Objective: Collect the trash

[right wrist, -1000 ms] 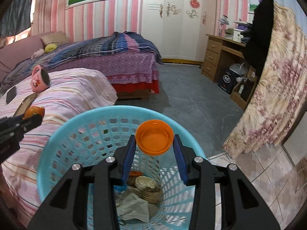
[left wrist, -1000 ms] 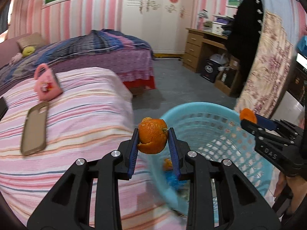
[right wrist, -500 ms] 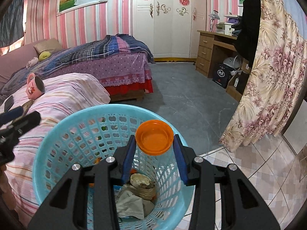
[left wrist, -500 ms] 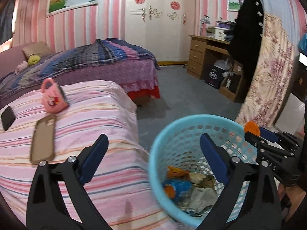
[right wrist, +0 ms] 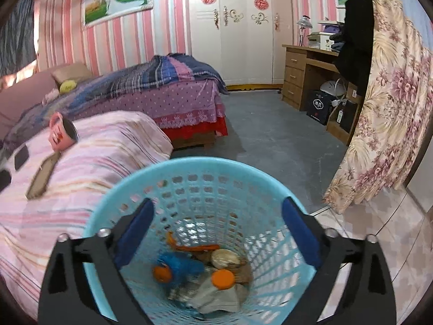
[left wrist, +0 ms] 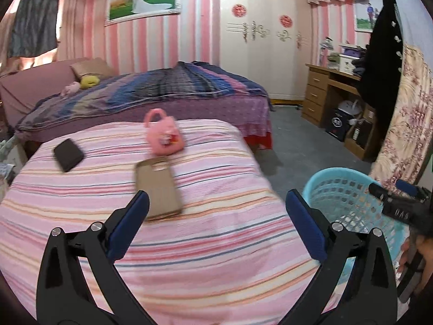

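Trash sits at the bottom of the blue basket (right wrist: 200,170), beside the bed's (left wrist: 189,216) near corner: an orange cap (right wrist: 222,279), peel and wrappers. The right gripper (right wrist: 217,227) hangs over it, jaws opening with nothing between them. The left gripper (left wrist: 216,216), jaws opening and empty, faces the bed. This looks like the drop-off step; next comes finding remaining litter among the phone case (left wrist: 158,187), wallet (left wrist: 68,155) and pink bag (left wrist: 163,135).

The laundry-style basket (right wrist: 189,170) is smooth perforated turquoise plastic; the bed (left wrist: 216,243) wears matt striped cloth; the desk (right wrist: 297,65) is brown wood; the floor (right wrist: 270,140) looks matt grey.
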`<control>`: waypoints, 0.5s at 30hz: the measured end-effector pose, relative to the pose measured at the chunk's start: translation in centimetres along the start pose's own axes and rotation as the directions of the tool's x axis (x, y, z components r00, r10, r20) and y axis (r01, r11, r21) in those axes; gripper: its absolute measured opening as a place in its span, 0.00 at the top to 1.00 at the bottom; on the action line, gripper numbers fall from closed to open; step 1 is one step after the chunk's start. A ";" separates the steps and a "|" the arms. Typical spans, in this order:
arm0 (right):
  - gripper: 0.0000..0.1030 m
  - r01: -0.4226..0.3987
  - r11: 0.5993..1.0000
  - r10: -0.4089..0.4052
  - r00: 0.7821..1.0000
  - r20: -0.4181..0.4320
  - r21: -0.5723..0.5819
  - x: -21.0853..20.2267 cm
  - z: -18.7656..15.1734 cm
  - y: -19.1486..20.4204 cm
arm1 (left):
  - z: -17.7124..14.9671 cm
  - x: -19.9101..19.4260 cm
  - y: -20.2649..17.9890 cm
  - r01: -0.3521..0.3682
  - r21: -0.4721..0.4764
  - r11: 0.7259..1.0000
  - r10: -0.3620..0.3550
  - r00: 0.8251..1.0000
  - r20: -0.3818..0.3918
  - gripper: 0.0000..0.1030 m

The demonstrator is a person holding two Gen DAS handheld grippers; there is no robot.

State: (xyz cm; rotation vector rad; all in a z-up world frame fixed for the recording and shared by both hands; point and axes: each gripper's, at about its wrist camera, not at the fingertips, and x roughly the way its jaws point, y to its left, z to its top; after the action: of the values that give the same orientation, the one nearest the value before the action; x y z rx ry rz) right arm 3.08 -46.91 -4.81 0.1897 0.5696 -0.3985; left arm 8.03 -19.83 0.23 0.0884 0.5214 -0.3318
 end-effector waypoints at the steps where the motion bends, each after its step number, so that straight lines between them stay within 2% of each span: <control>1: 0.04 -0.003 1.000 0.003 1.000 0.008 0.002 -0.3 0.1 0.7 | -0.2 -0.8 1.1 -0.011 0.000 1.000 0.011 1.000 0.000 0.05; 7: 0.04 -0.074 0.997 0.074 0.997 0.012 0.010 -2.4 -0.2 4.9 | -2.2 -4.4 6.3 -0.091 0.003 0.996 0.091 0.996 0.010 0.05; 15: 0.04 -0.126 0.991 0.126 0.992 -0.009 -0.040 -6.0 -2.3 10.3 | -5.0 -7.2 11.9 -0.162 -0.091 0.983 0.162 0.987 -0.017 0.05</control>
State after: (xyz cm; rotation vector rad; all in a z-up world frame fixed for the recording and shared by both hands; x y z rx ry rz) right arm 1.68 -35.02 -2.66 0.1873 0.5682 -0.2634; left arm 3.70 -5.69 -0.50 0.0430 0.5343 -0.1481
